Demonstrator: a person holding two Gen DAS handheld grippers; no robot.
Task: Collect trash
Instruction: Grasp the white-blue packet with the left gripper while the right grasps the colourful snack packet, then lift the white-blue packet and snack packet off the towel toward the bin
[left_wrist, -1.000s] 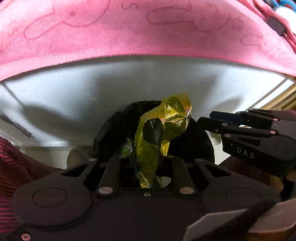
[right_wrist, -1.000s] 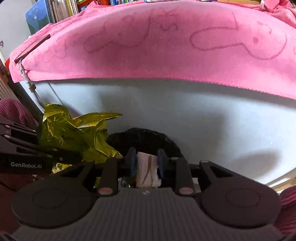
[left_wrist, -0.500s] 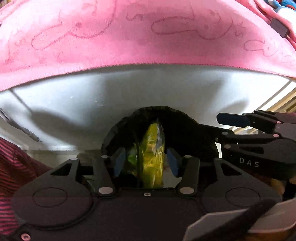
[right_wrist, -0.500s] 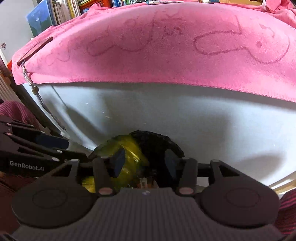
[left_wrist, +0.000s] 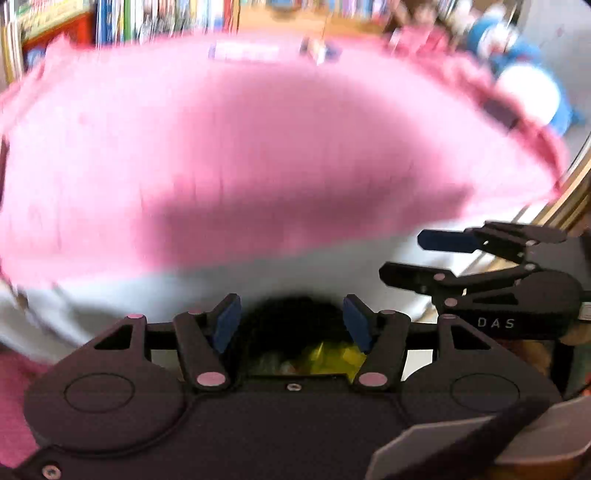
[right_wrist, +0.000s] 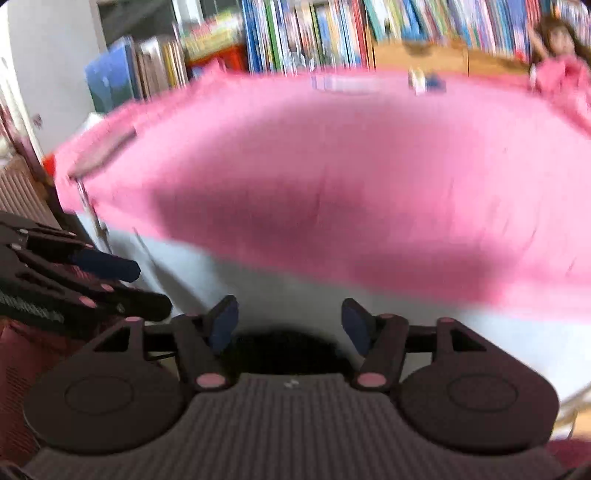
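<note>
My left gripper is open and empty, raised above a black bin. The gold foil wrapper lies inside that bin, just below the blue pads. My right gripper is open too, nothing between its fingers, with the dark bin below it. Each gripper shows in the other's view: the right gripper at the right side, the left gripper at the left side. Both views are blurred by motion.
A table draped in a pink cloth fills the middle, its white side facing me. Small items lie at its far edge. A bookshelf stands behind. A blue and white plush toy sits far right.
Both grippers opened and dropped their loads: the gold wrapper and a small white piece went into the black bin. Both grippers then rose, so the tabletop and bookshelf came into view.
</note>
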